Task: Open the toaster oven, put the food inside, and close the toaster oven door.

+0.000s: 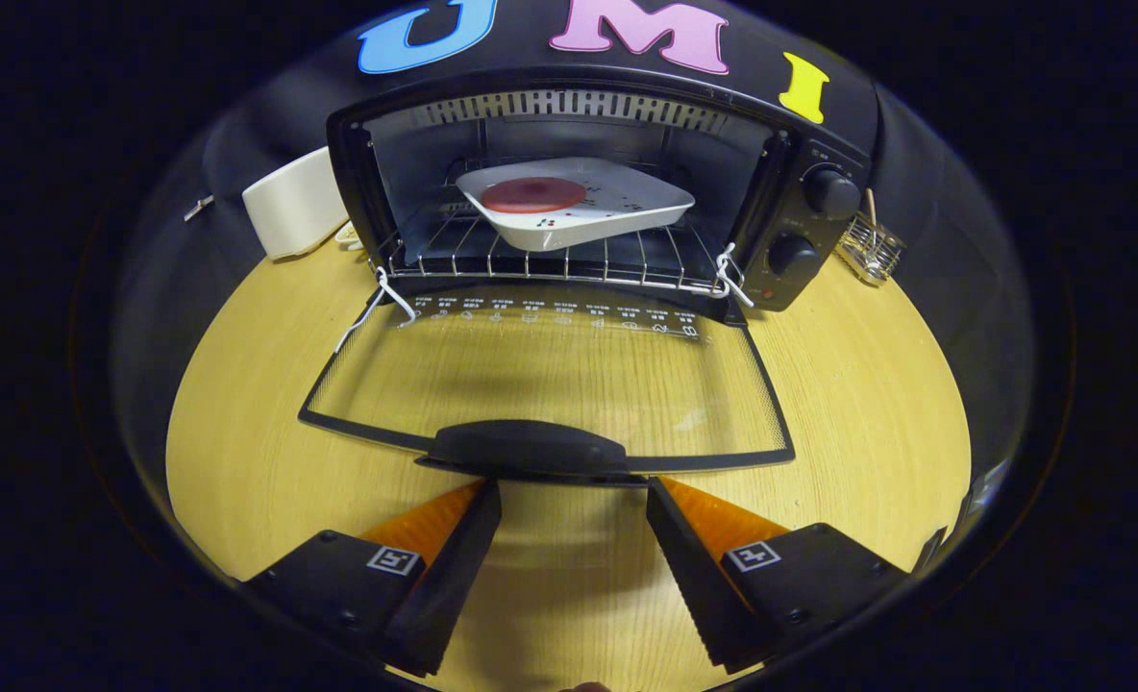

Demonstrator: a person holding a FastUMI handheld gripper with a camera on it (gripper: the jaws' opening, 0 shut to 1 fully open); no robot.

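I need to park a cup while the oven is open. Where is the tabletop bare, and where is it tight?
Bare yellow wooden tabletop lies right of the lowered glass oven door, below the small wire basket. More lies left of the door, in front of the cream box. It is tight at the door's black handle, just ahead of the open tool, and in the oven by the white tray.

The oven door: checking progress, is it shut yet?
No, the door lies folded down, with the plate on the rack and the open fingers just short of its handle.
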